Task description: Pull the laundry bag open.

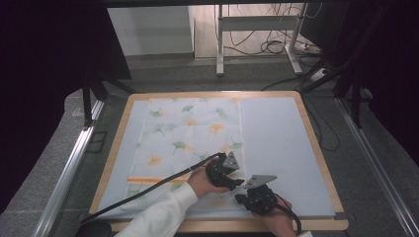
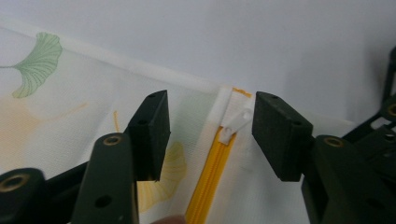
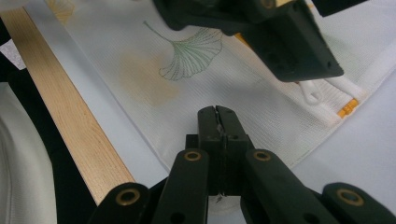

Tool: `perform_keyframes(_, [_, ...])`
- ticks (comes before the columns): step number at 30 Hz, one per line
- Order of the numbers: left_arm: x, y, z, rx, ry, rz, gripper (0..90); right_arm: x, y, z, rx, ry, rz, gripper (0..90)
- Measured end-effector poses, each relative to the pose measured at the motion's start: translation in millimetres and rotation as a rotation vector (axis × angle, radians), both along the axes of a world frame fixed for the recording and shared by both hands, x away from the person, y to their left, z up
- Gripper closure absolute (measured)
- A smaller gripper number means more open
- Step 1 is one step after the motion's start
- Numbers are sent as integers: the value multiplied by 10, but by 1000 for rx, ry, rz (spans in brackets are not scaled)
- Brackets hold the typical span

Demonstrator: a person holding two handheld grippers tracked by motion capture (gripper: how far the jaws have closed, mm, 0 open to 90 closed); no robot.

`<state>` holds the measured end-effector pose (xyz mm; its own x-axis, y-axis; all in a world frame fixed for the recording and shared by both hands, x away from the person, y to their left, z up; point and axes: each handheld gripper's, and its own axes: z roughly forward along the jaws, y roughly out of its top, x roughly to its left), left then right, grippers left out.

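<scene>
A white cloth cover [image 1: 188, 133] printed with green and orange ginkgo leaves lies flat on the pale mat. An orange zipper [image 2: 210, 177] runs along its near side, and its white pull tab [image 2: 236, 122] sits close to the cloth's right corner. My left gripper [image 1: 240, 183] [image 2: 210, 130] is open, with one jaw on each side of the pull tab and neither pad touching it. My right gripper [image 1: 242, 197] [image 3: 218, 119] is shut on the cloth [image 3: 140, 70] near its front corner. In the right gripper view, the left gripper's jaw [image 3: 294, 46] hangs just above the pull tab [image 3: 310, 95].
The pale mat [image 1: 276, 143] covers a wooden board [image 1: 316, 148]; the board's front edge [image 3: 70, 116] runs close beside my right gripper. A white sleeve [image 1: 158, 215] comes in from the bottom. Black cables trail from both grippers. Desk legs and cables [image 1: 267, 47] stand beyond the table.
</scene>
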<state>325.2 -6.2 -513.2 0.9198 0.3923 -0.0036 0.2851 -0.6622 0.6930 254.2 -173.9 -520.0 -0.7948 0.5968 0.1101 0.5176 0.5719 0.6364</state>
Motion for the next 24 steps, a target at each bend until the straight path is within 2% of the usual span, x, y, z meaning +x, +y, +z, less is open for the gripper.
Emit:
perform_keyframes(3, [19, -28, -27, 4, 13, -4, 477, 9, 0, -6, -3, 2, 0, 893])
perform_keyframes(5, [-3, -86, -19, 41, -14, -33, 479, 11, 0, -5, -2, 6, -2, 893])
perform_keyframes(7, [-30, -126, -14, 39, -33, -58, 480, 13, -5, -7, -3, 7, -2, 893])
perform_keyframes(12, [1, -136, -68, 58, -18, -44, 510, 12, -9, -5, -4, 8, -2, 893])
perform_keyframes(15, [1, -142, -77, 50, -14, -51, 537, 13, -6, -7, -6, 10, 0, 892])
perform_keyframes(18, [20, -138, -80, 38, 9, -48, 587, 15, -7, -8, -6, 10, -1, 893])
perform_keyframes(21, [60, -126, -82, 20, 53, -52, 642, 20, -7, -11, -6, 5, 1, 893])
perform_keyframes(24, [81, -120, -79, 10, 65, -39, 718, 21, -8, -11, -6, 6, 1, 893])
